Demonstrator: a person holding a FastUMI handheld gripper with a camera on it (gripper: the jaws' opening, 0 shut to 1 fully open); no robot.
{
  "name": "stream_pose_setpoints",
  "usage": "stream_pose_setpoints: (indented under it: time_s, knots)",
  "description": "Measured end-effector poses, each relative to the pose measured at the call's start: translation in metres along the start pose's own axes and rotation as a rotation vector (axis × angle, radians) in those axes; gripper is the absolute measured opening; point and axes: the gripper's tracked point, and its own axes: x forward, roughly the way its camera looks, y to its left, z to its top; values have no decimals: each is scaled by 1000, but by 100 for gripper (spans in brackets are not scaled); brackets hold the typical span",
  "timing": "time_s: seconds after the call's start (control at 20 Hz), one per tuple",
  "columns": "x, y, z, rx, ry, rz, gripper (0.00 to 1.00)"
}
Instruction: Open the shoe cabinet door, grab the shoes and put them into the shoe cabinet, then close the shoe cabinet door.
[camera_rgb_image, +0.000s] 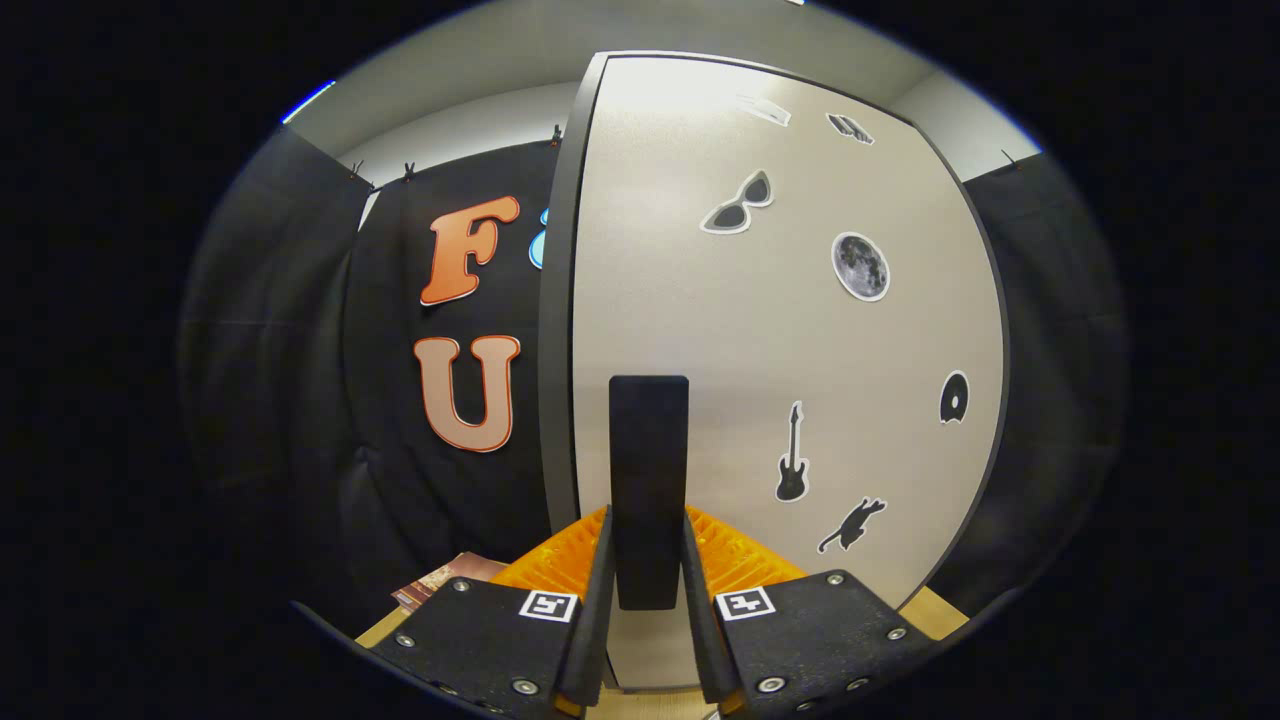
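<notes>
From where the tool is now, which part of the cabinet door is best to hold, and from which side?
Hold the black upright handle that stands out from the pale door, coming straight at the door face. It is a narrow vertical bar, so one finger goes on each flank. The tool already has it between its fingers, which look closed against its sides.

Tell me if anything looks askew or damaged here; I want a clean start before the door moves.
Nothing stands out. The cabinet door looks intact, its stickers lie flat, and its black handle stands upright between the gripper fingers, which close in on both sides of it. Whether they actually press it I cannot tell.
</notes>
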Motion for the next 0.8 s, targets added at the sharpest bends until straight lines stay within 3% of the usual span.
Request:
stream_pose_setpoints:
  time_s: [0.25, 0.8]
  knots:
    - [-6, -1, 0, 5, 9, 19, 32]
    - [-66, -16, 11, 11, 5, 78, 31]
